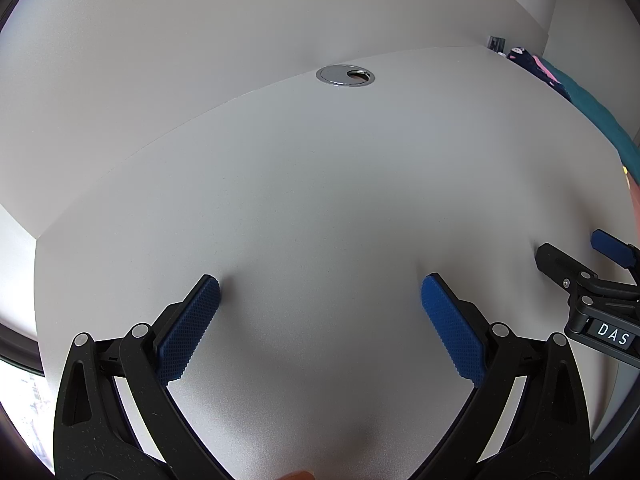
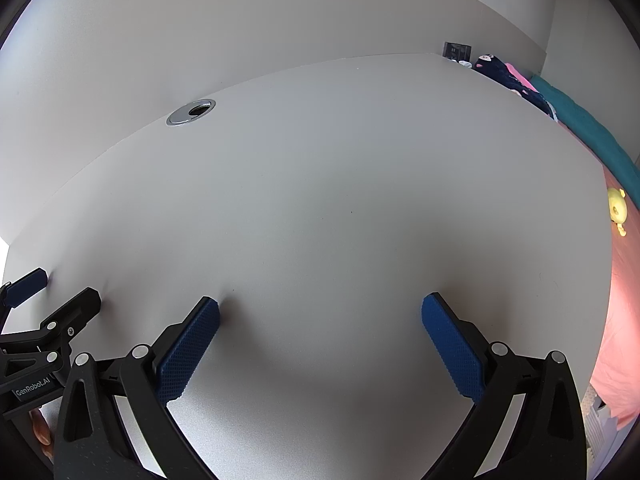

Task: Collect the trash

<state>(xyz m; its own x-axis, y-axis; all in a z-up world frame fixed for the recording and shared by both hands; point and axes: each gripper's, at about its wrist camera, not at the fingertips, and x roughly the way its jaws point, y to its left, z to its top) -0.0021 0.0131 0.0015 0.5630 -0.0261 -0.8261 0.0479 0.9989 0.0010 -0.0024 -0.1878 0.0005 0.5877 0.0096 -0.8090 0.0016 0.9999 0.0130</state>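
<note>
No trash shows in either view. My left gripper (image 1: 320, 284) is open and empty, its blue-padded fingers spread wide just over the grey desk top (image 1: 320, 184). My right gripper (image 2: 320, 306) is open and empty too, over the same desk (image 2: 340, 200). The right gripper also shows at the right edge of the left wrist view (image 1: 576, 258), and the left gripper at the left edge of the right wrist view (image 2: 60, 288). The two grippers lie side by side, close together.
A silver cable grommet (image 1: 345, 76) sits near the desk's back edge by the wall; it also shows in the right wrist view (image 2: 191, 112). Beyond the desk's right edge is a bed with teal (image 2: 588, 132) and pink (image 2: 620, 300) bedding, dark patterned cloth (image 2: 504, 76) and a yellow toy (image 2: 617, 209).
</note>
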